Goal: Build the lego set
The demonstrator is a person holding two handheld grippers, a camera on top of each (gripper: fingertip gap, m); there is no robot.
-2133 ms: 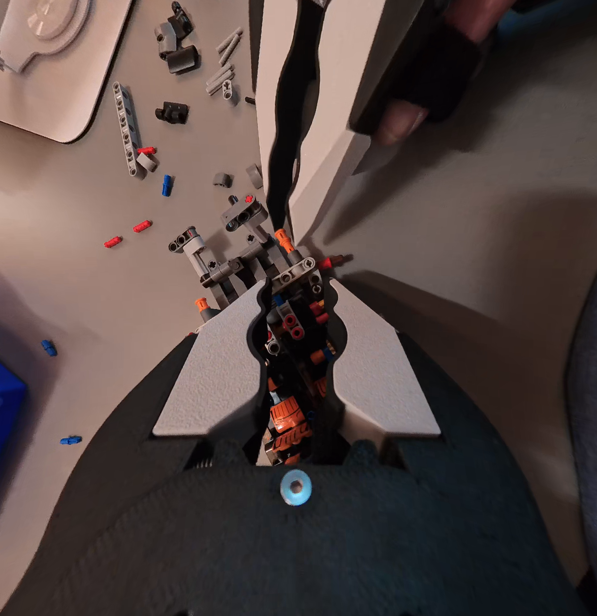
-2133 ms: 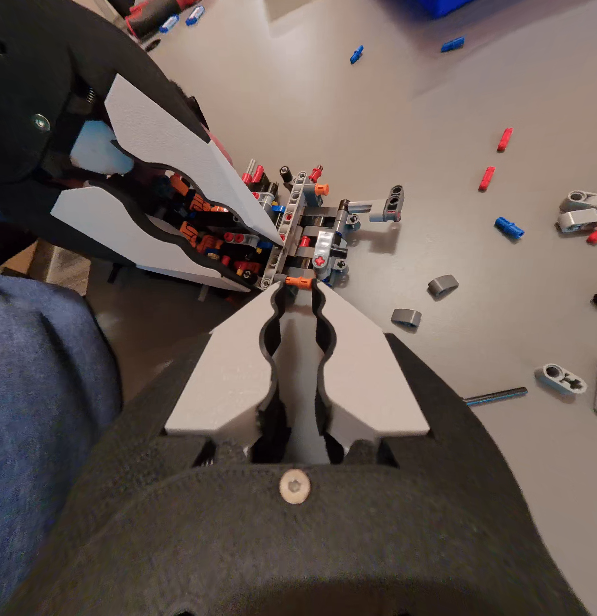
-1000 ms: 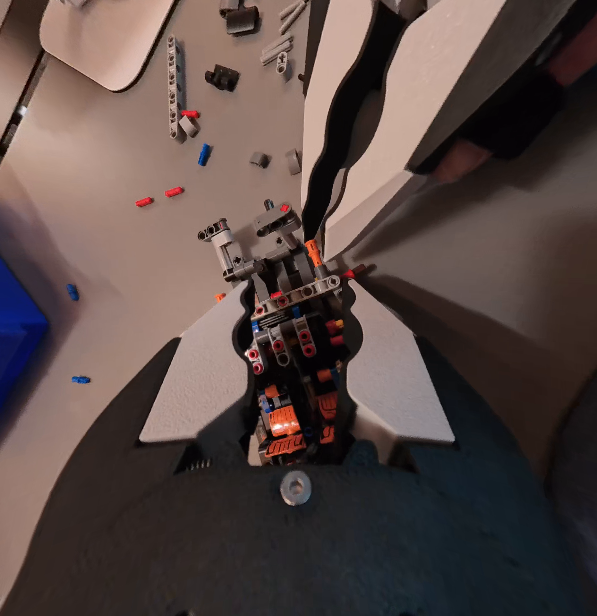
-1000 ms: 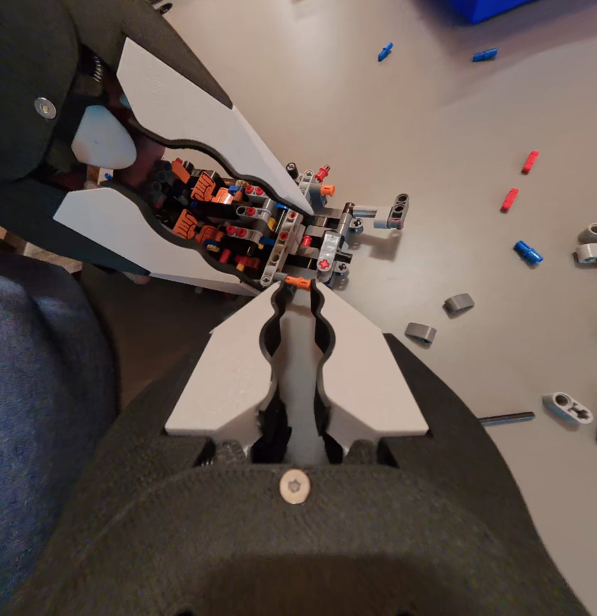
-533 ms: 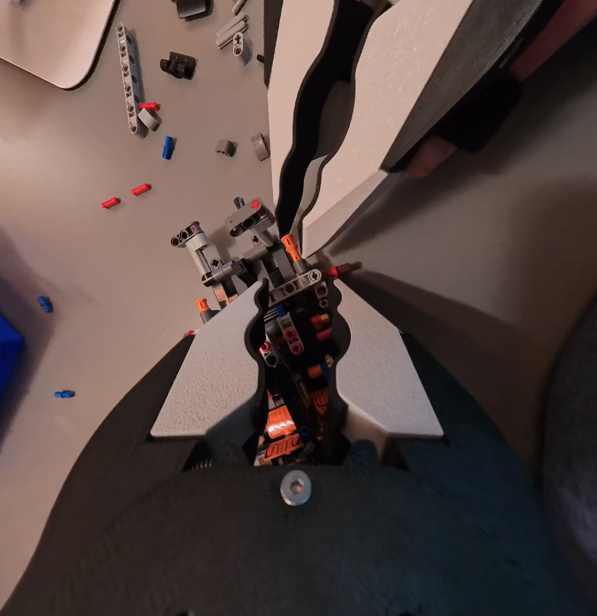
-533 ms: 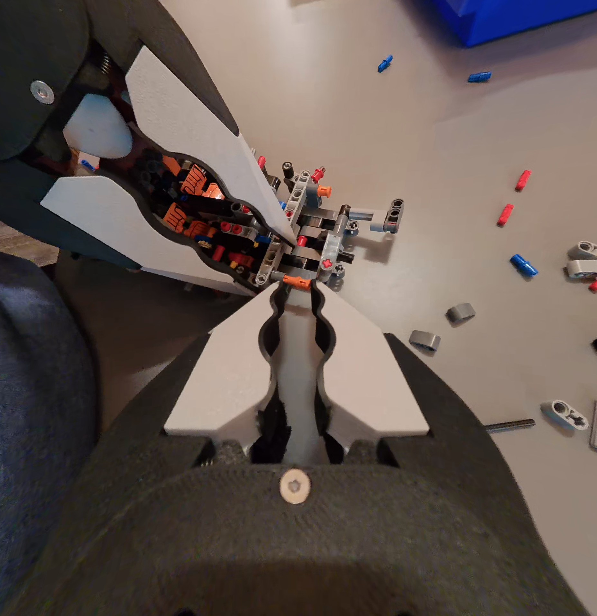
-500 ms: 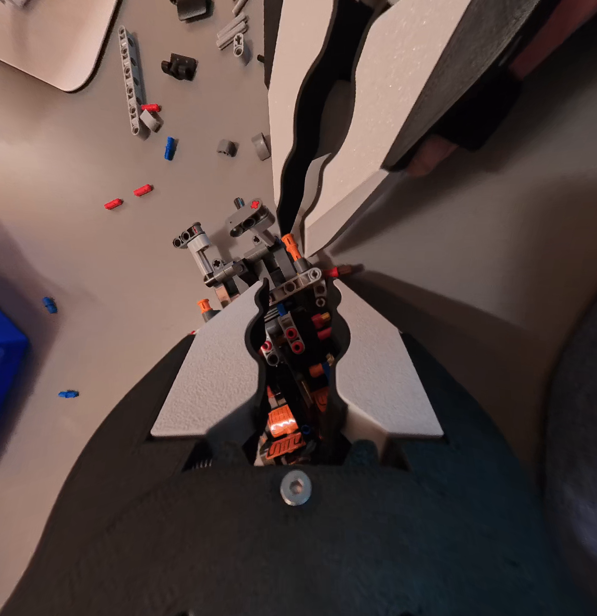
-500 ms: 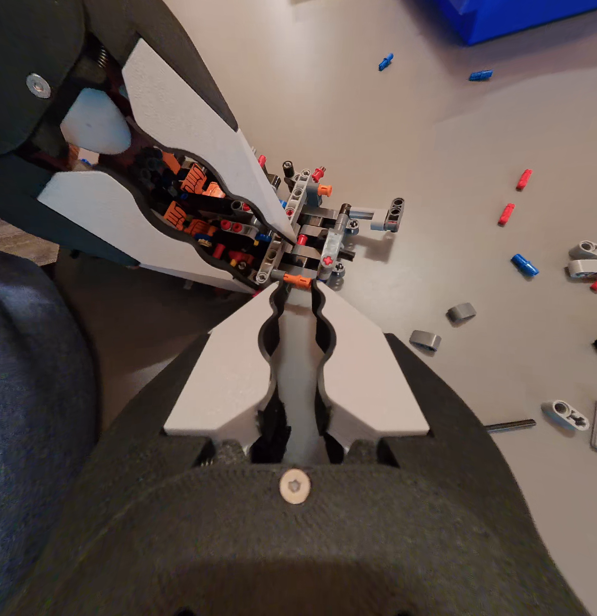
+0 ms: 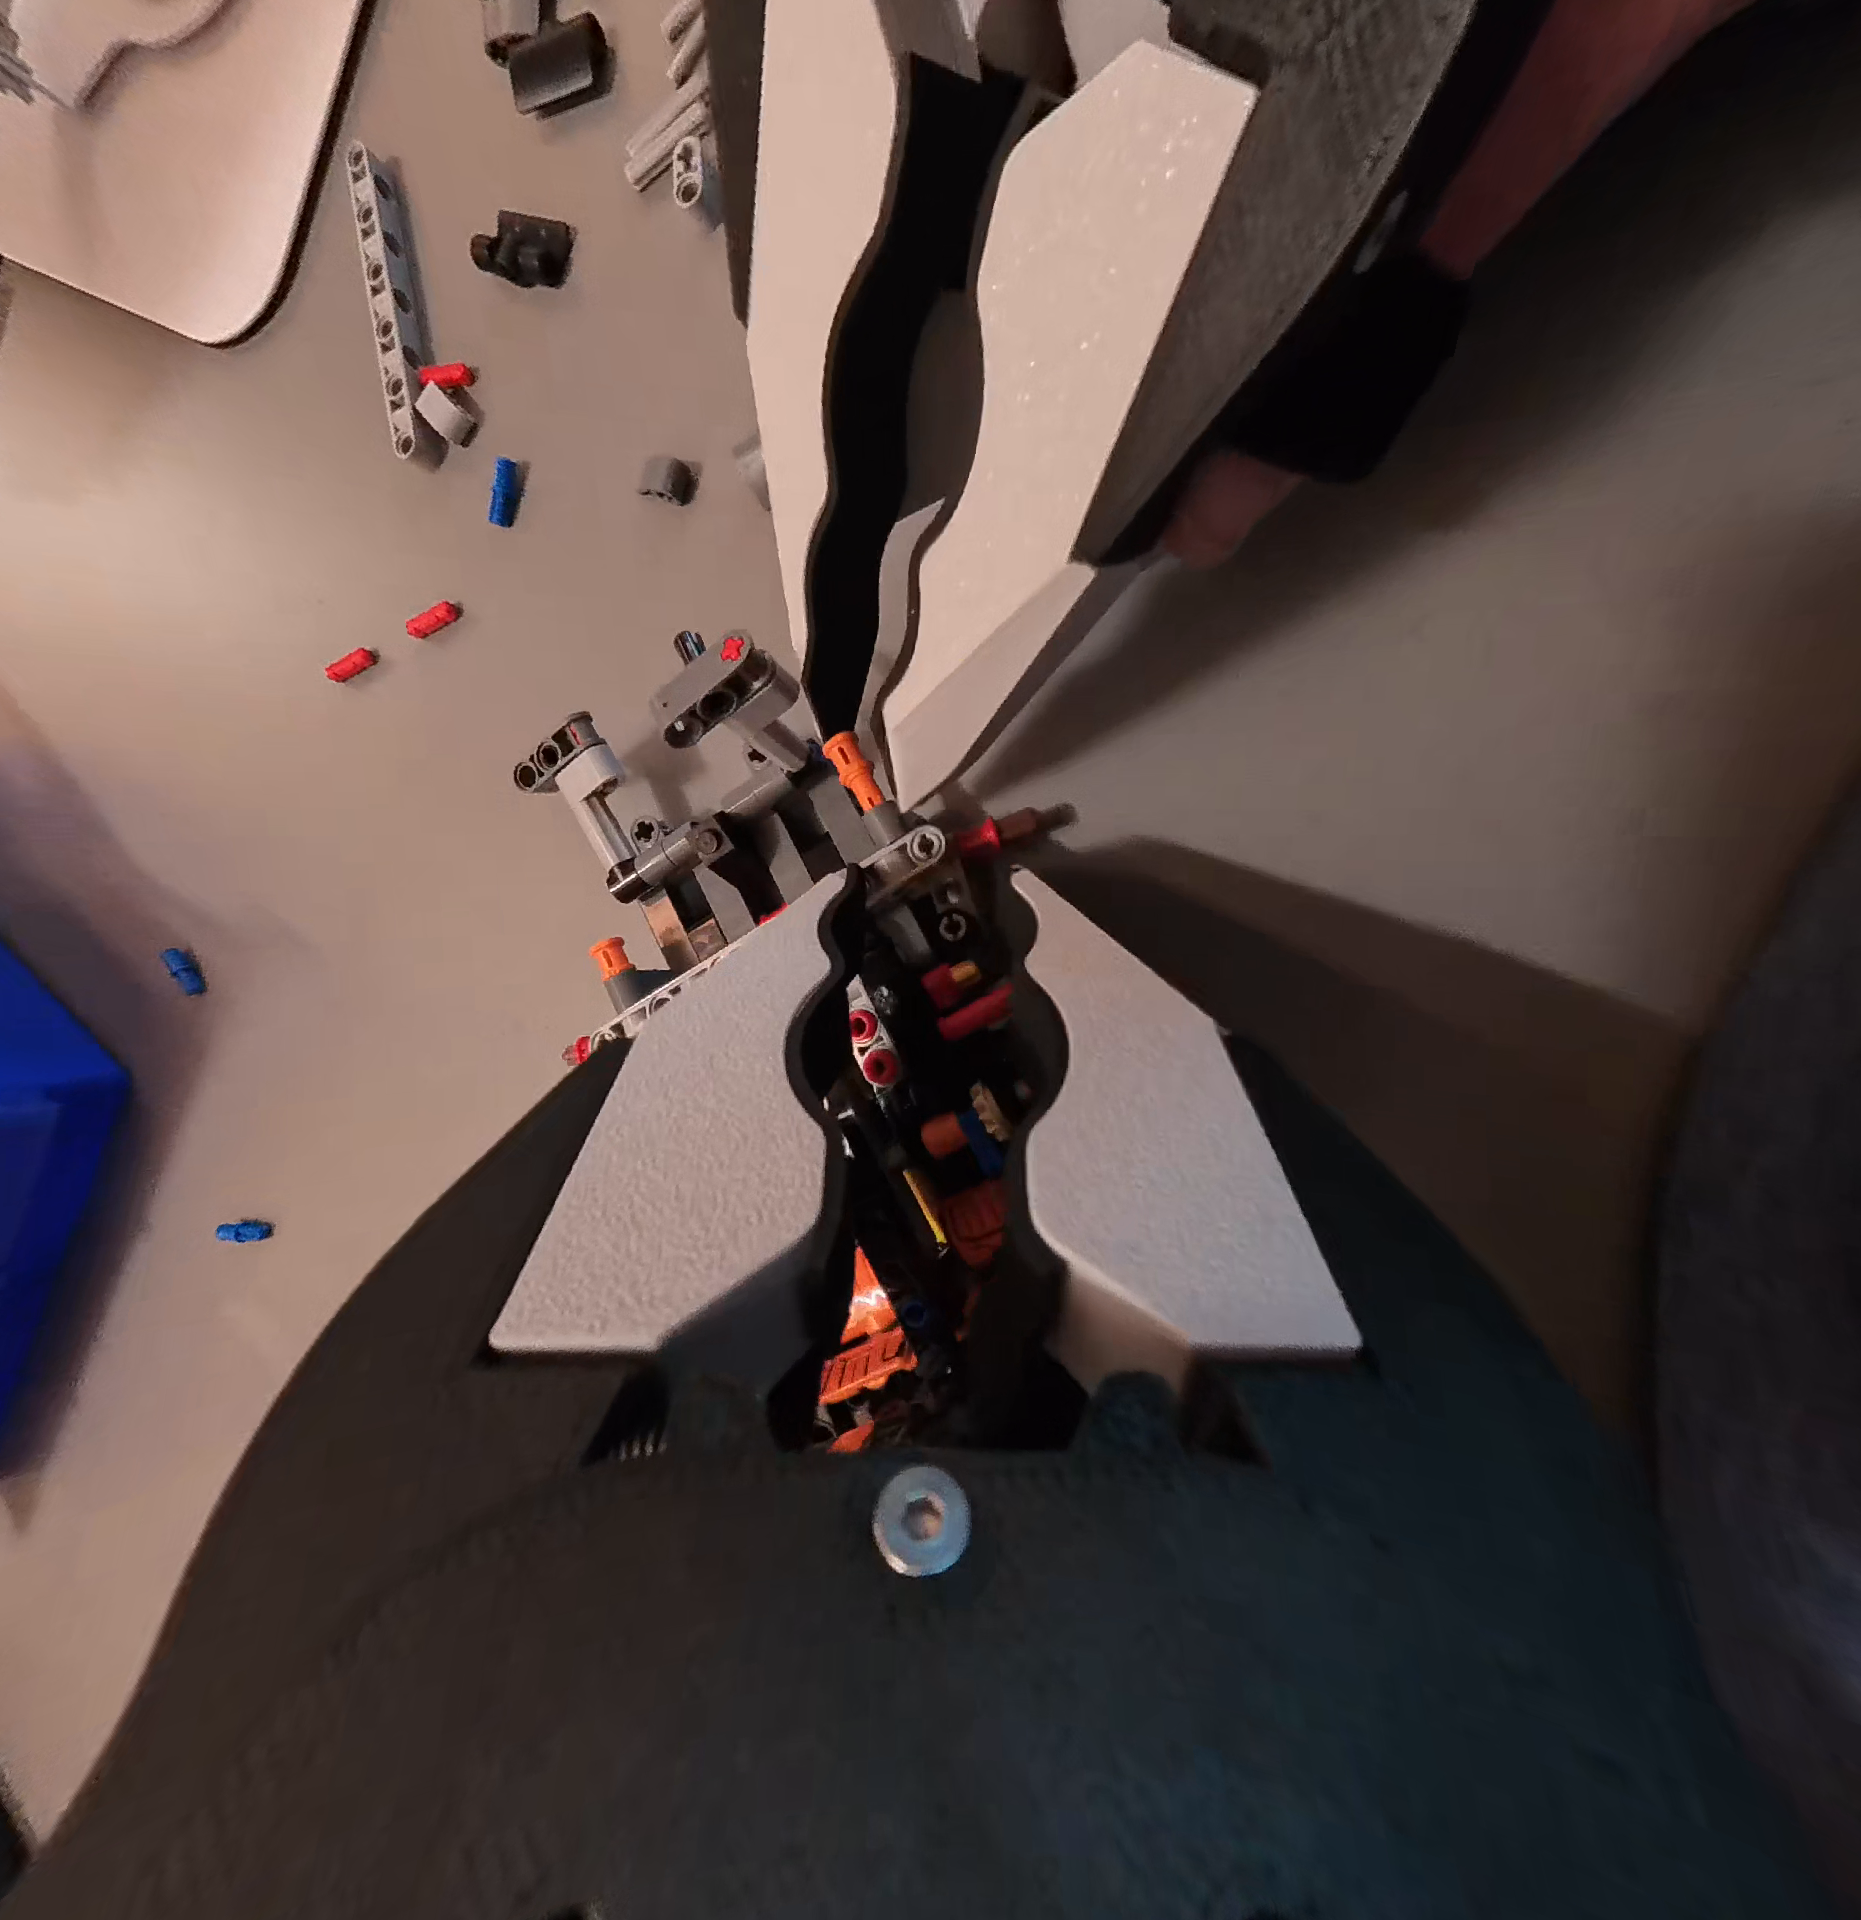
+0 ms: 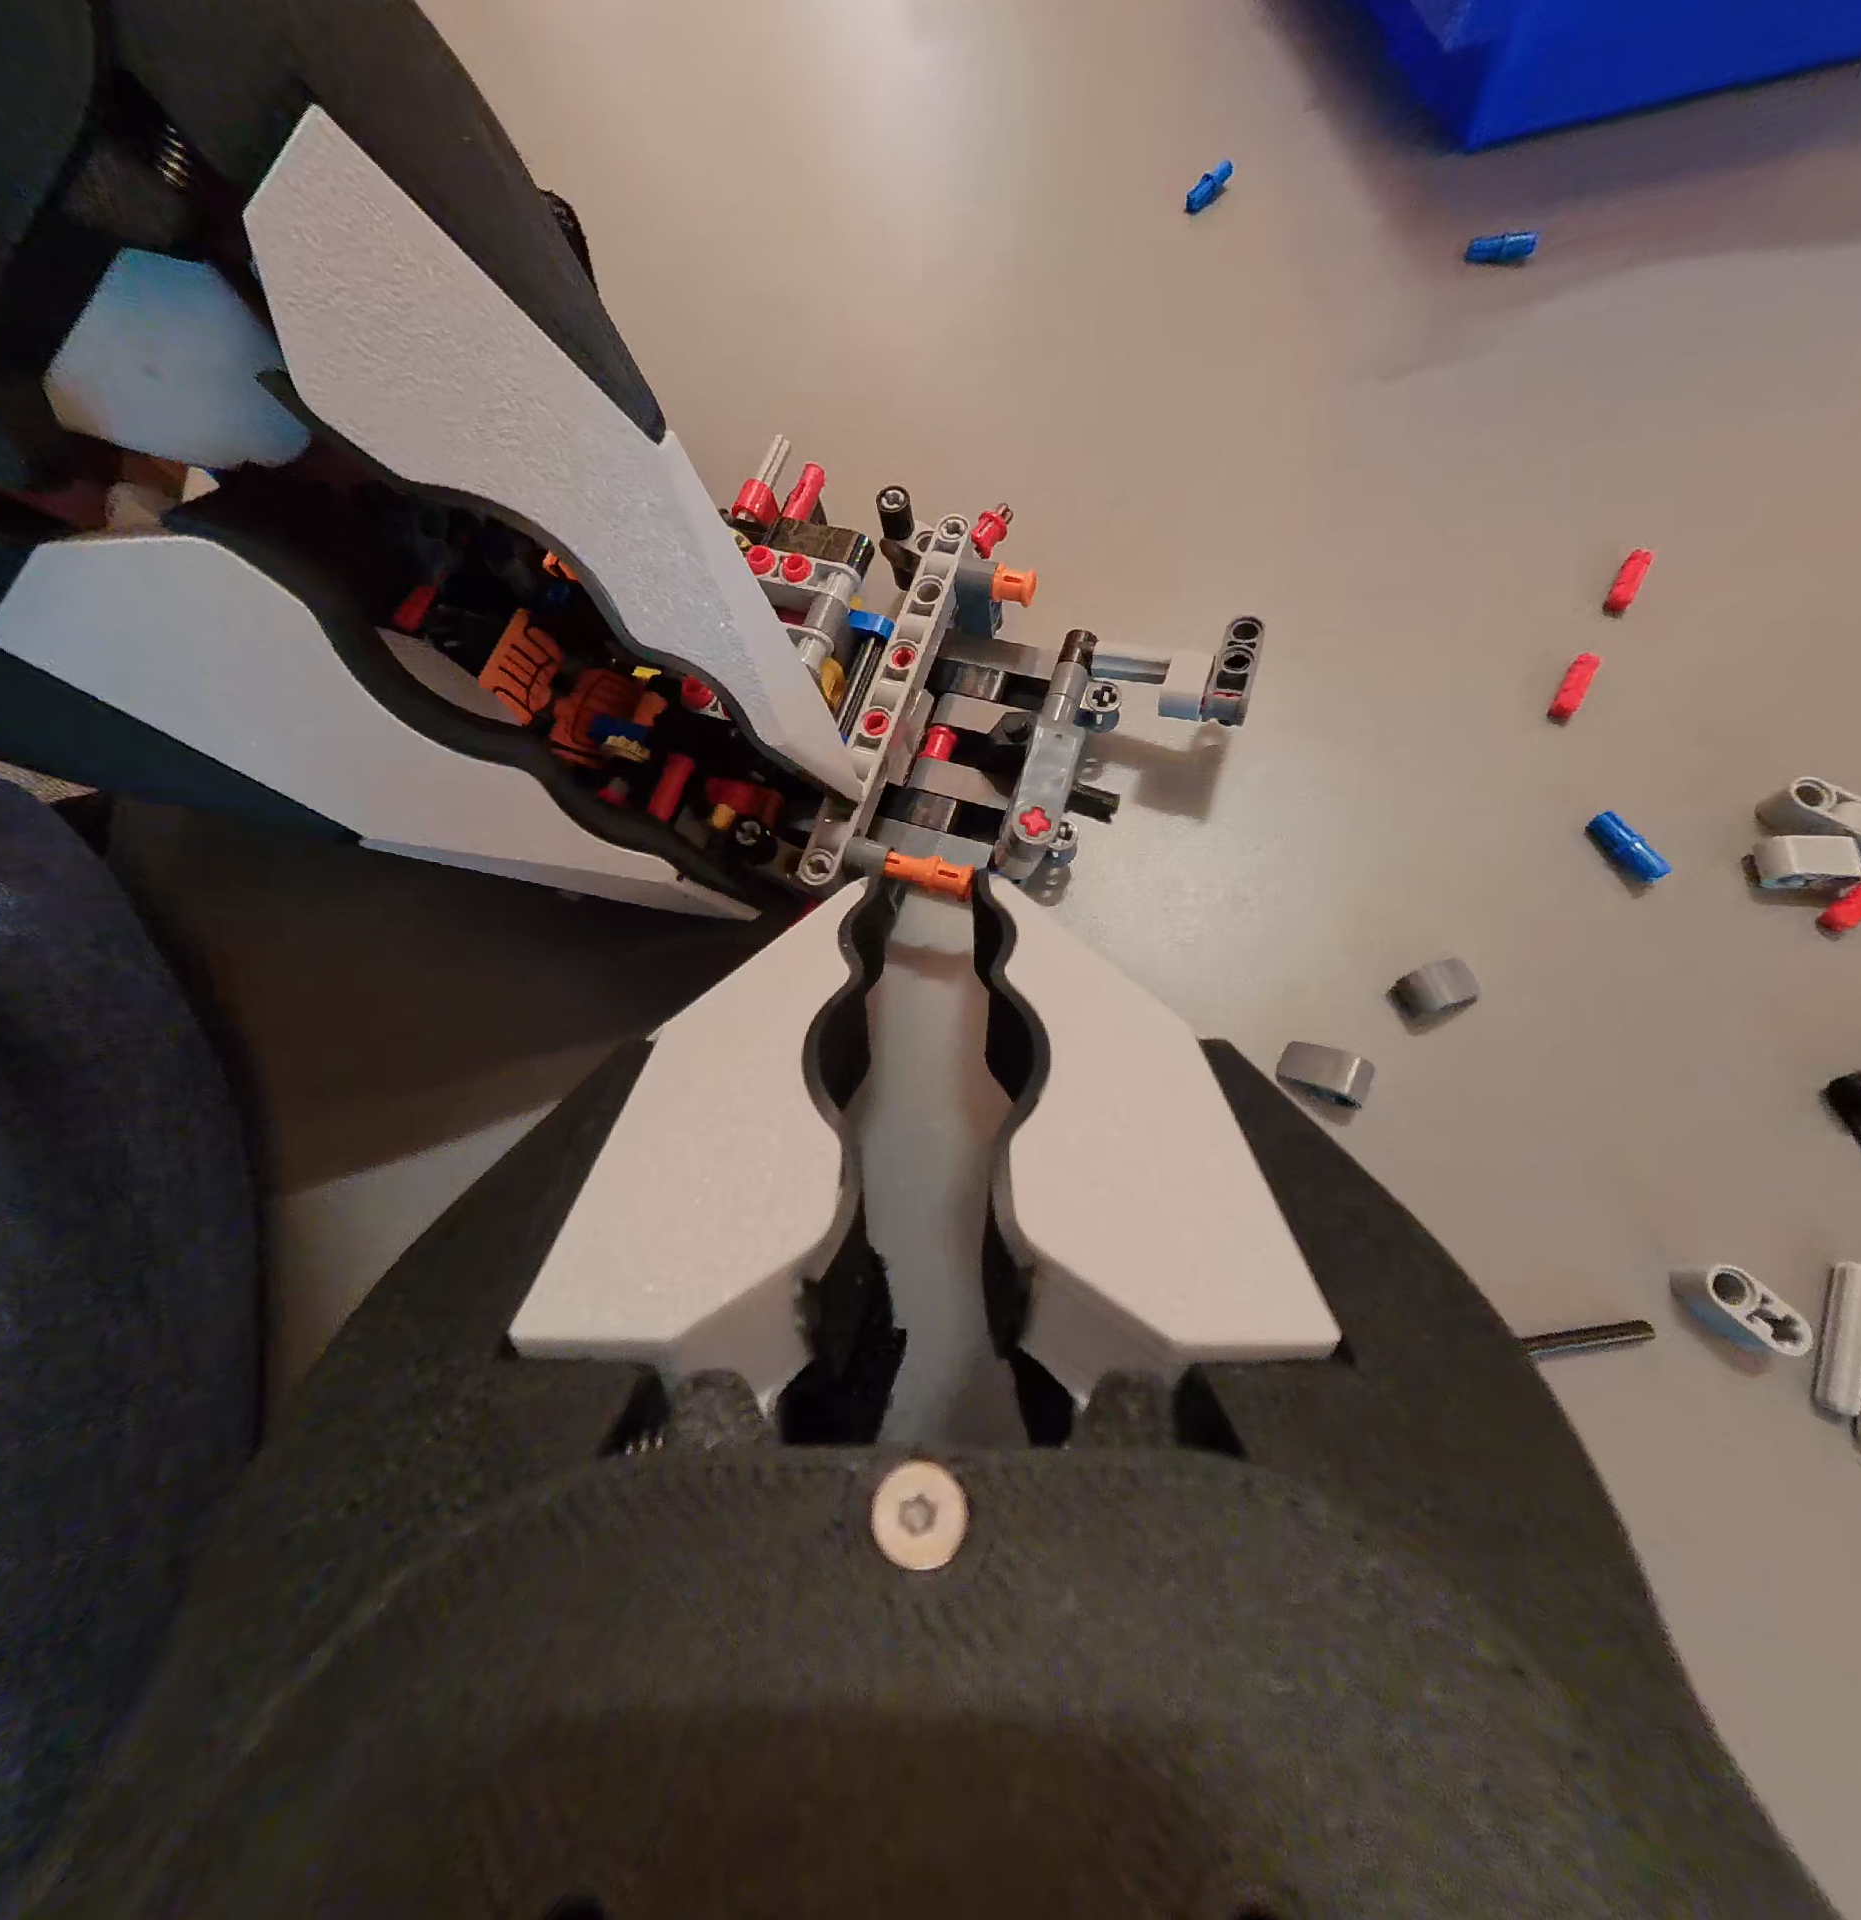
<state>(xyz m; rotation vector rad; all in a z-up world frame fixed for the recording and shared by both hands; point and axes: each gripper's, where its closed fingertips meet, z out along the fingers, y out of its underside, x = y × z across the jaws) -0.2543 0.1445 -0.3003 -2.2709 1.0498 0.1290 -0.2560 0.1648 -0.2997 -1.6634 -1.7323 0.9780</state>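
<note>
Both your tongs pinch: left gripper [image 9: 926, 904] clamps the grey-black-orange lego model [image 10: 936, 707]; right gripper [image 10: 921, 888] nips its orange pin [image 10: 926, 871]; bare tan tabletop [image 10: 1009, 260] at 12 o'clock.

Two close wrist views, crossing at the lego model [image 9: 760, 821]

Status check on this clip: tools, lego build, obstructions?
Left tool clamped on lego build. Right tool pinching its orange pin. Loose pieces scattered on table, none obstructing.
</note>
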